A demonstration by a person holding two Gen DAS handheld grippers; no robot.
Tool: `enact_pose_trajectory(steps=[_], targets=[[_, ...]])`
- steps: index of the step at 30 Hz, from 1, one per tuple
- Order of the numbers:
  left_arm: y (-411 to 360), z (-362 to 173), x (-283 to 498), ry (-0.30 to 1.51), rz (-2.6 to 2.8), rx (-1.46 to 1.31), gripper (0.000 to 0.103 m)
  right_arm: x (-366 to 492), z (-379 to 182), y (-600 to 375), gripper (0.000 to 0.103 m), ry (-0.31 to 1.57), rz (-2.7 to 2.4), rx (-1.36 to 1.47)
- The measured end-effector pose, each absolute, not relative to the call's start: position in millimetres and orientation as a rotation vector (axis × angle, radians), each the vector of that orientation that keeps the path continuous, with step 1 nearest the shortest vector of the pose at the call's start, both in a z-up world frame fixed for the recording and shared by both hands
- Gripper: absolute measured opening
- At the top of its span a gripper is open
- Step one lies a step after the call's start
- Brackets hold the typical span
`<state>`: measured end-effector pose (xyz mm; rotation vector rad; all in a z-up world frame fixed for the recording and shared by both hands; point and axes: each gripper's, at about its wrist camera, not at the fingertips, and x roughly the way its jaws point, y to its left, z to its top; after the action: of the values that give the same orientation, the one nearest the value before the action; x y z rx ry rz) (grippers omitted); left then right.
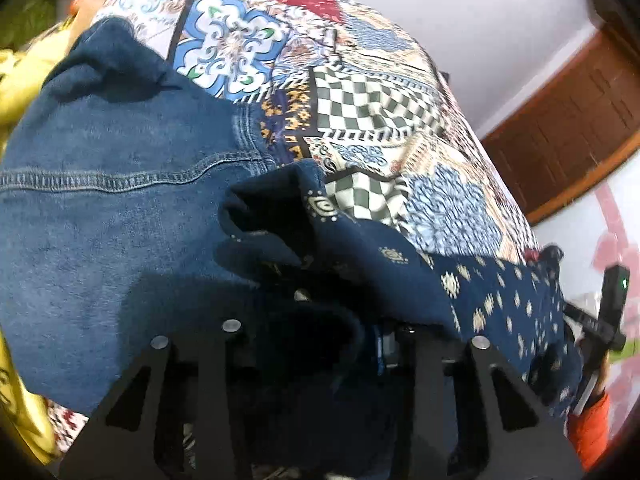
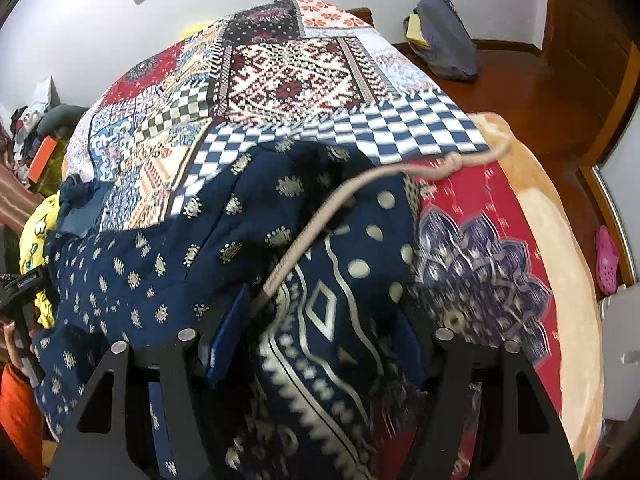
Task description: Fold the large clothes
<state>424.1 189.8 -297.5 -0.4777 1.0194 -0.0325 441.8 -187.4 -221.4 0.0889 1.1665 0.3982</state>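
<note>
A navy garment with cream motifs point(image 1: 460, 280) lies bunched on the patchwork bed cover point(image 1: 360, 100). It drapes over my left gripper point(image 1: 316, 320) and hides the fingertips, so the jaws cannot be read. Beside it on the left is a blue denim garment point(image 1: 120, 200). In the right wrist view the same navy garment point(image 2: 168, 248) fills the gap of my right gripper point(image 2: 320, 320). The blue left finger pad point(image 2: 228, 340) presses against the cloth. A beige cord point(image 2: 320, 216) runs out from between the fingers.
A yellow garment point(image 2: 36, 232) lies at the bed's left edge. A red blanket with a peach border point(image 2: 500, 208) hangs at the right. A grey bag point(image 2: 444, 40) sits on a wooden ledge, and a pink shoe point(image 2: 606, 260) on the floor. An orange sleeve point(image 2: 16, 408) shows.
</note>
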Motion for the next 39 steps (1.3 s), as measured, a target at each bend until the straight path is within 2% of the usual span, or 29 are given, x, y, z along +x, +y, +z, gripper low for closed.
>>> enact_pose_trajectory(steps=[2,3,5,9,16,20,23,28,39], targets=[[190,-296,424,1.009,-0.010,-0.472,0.024,444,-222,-182,0.023,1.170,0.389,0.075],[190,-295,422,1.004,-0.006,-0.473,0.018,445,-221,-180,0.021,1.174,0.390,0.080],[197,-285,414,0.974,-0.006,-0.513,0.012,444,-213,-179,0.015,1.158,0.399,0.089],[207,-254,394,0.906,-0.001,-0.549,0.006,437,-179,-175,0.013,1.084,0.438,0.091],[200,-183,370,0.807,0.016,-0.401,0.005,430,-115,-137,0.011,0.949,0.516,0.033],[203,-146,371,0.734,0.025,-0.349,0.005,445,-94,-116,0.010,0.892,0.530,0.019],[212,-138,384,0.712,0.060,-0.309,0.005,463,-96,-106,0.009,0.883,0.522,0.010],[238,-161,419,0.751,0.131,-0.301,0.004,499,-127,-87,0.009,0.926,0.492,-0.032],[286,-279,474,0.942,0.260,-0.324,0.003,550,-214,-89,0.009,1.068,0.425,-0.084]])
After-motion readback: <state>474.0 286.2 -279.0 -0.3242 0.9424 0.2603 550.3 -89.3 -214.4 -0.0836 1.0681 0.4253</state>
